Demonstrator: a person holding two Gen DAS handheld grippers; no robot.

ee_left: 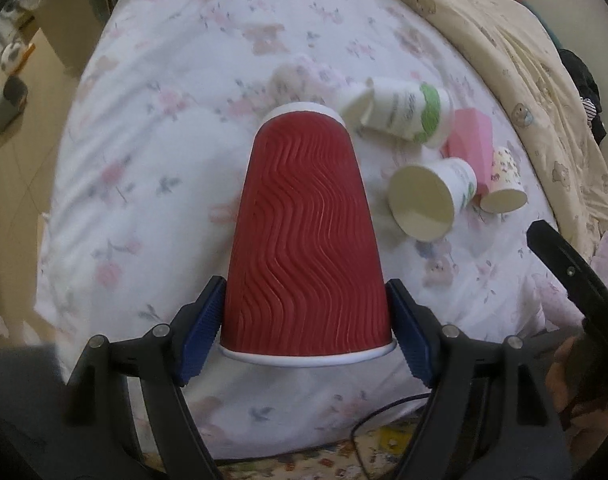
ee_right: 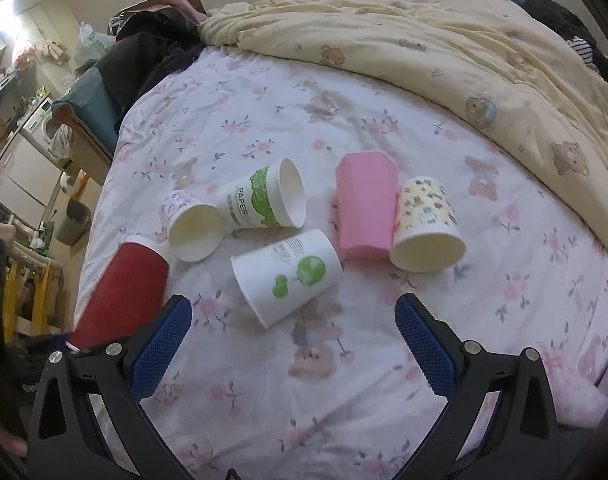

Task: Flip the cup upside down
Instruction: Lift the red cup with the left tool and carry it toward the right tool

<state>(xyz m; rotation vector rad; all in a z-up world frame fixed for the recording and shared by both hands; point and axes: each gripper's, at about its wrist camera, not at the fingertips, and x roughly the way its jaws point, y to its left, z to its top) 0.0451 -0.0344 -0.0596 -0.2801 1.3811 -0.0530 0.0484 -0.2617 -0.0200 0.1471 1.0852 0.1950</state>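
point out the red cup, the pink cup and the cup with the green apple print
red cup [ee_left: 304, 232], left wrist view, ribbed side wall
pink cup [ee_right: 365, 204], right wrist view, side wall
cup with the green apple print [ee_right: 292, 276], right wrist view, printed side

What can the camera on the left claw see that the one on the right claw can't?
Only the left view shows how the left claw grips the red ribbed cup: blue pads pressed on both sides near its rim.

Only the right view shows the right claw standing open with nothing in it, and a small cup with pale purple print lying on its side.

Both show the red cup, the pink cup, several white paper cups and the floral bedsheet.
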